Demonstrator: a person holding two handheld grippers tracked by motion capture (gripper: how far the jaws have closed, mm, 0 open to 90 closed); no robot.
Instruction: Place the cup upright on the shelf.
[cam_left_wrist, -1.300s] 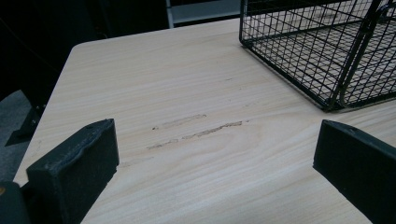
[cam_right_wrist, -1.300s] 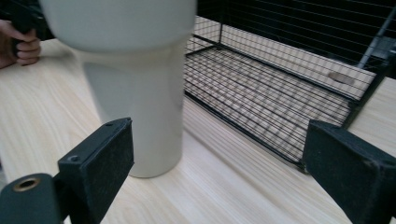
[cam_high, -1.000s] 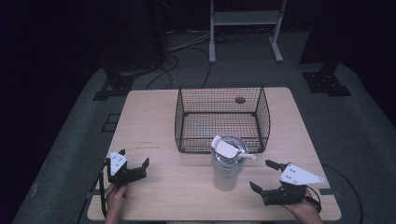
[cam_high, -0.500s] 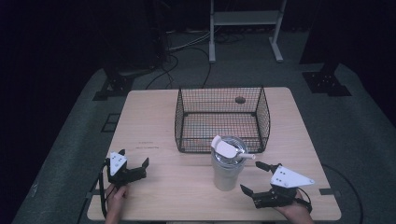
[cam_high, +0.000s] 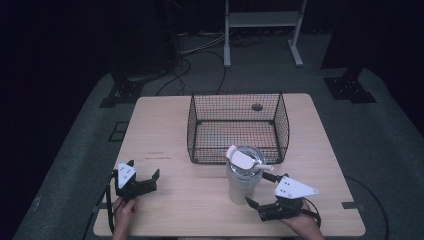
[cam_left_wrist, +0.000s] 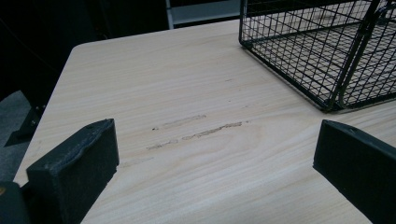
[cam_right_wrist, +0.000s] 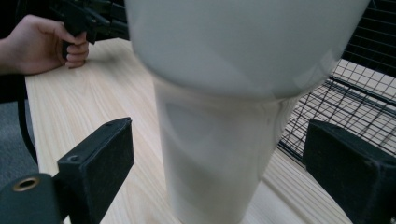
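the tall cup (cam_high: 243, 175) is standing on the worktop (cam_high: 200, 200) just in front of the wire basket (cam_high: 235, 125). the right claw (cam_right_wrist: 215, 163) is wide open around it. bumping could be tipping it over. the left claw (cam_high: 142, 180) is open too.

No readable text, label, brand, number or sign anywhere. Plain and unmarked: the pale tumbler (cam_high: 242, 180), the black wire basket (cam_high: 235, 127) and the wooden table (cam_high: 165, 130). Faint dark smudges on the tabletop at near left, too small and blurred to read as letters.
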